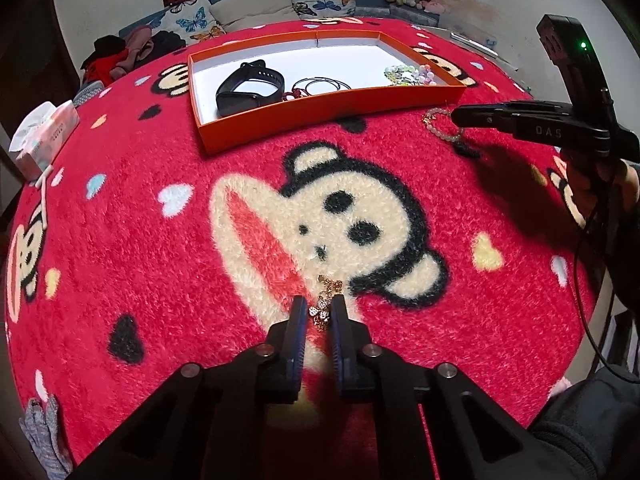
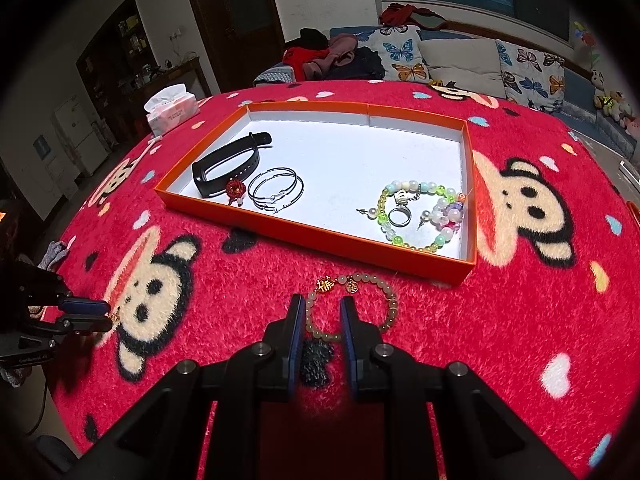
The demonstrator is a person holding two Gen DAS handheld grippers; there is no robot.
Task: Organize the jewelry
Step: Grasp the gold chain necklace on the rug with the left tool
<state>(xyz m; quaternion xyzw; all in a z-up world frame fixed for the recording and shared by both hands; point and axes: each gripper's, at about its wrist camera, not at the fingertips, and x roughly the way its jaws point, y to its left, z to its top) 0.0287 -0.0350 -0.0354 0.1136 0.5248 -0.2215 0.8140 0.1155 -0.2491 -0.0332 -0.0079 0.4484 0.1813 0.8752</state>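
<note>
My left gripper [image 1: 318, 312] points down at the red monkey blanket [image 1: 160, 280] and is shut on a small gold flower charm piece [image 1: 323, 311], whose chain trails just beyond the tips. In the right wrist view the same left gripper [image 2: 107, 315] sits at the far left. My right gripper [image 2: 322, 312] stands over a pale bead bracelet [image 2: 390, 308] with gold charms. Its fingers are narrowly apart, with the bracelet's left strand lying loose between them. The orange tray [image 2: 304, 236] lies just beyond and holds a black watch band [image 2: 228, 164], hoop earrings [image 2: 276, 192] and a coloured bead bracelet [image 2: 420, 240].
A tissue box [image 2: 172, 110] stands at the table's far left edge. A grey cloth [image 1: 44, 436] lies near the left front edge. A person's hand [image 1: 600, 184] holds the right gripper [image 1: 458, 116]. A sofa with butterfly cushions [image 2: 400, 56] is behind the table.
</note>
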